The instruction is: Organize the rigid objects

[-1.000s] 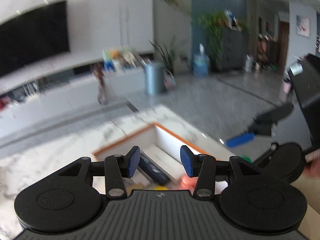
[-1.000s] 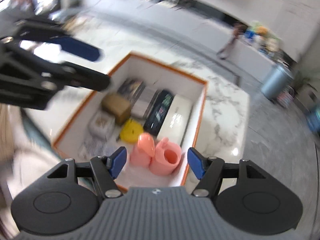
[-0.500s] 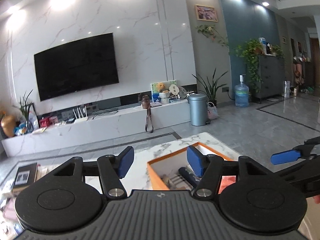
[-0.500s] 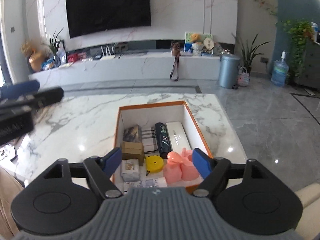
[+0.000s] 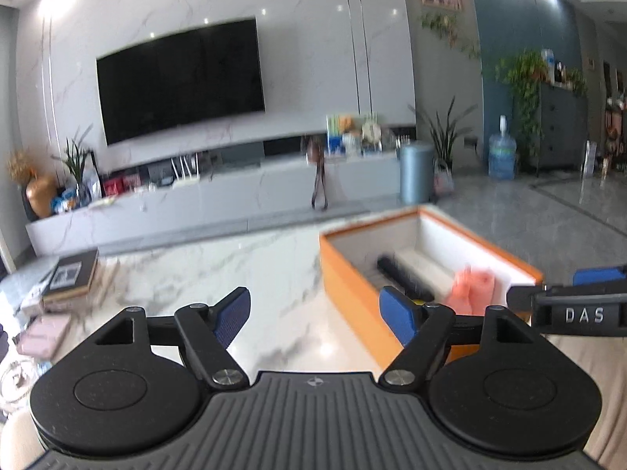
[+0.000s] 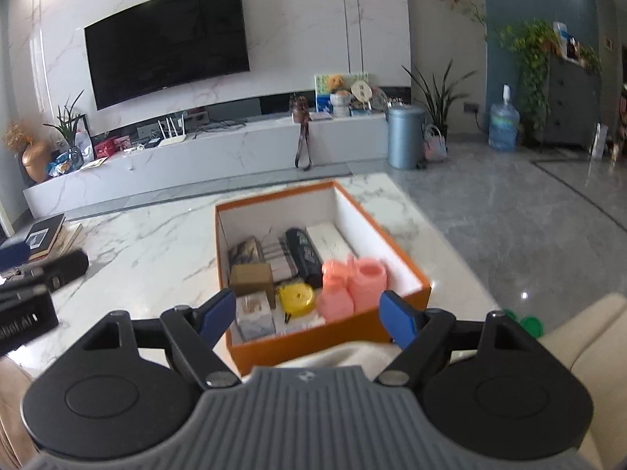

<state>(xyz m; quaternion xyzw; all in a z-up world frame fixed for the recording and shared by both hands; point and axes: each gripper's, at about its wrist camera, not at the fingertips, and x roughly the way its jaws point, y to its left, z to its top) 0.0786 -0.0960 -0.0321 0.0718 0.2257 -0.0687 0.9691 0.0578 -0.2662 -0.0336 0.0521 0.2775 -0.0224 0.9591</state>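
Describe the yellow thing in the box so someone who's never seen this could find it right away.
On the marble table sits an orange box. Toward its near end lies a flat round yellow disc, between a brown carton and a pink cup. It is the only yellow item.

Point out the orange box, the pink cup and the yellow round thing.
orange box [image 6: 313, 346]: right wrist view, on its near outer wall.
pink cup [image 6: 370, 282]: right wrist view, on its side below the rim.
yellow round thing [image 6: 299, 297]: right wrist view, on its flat top.
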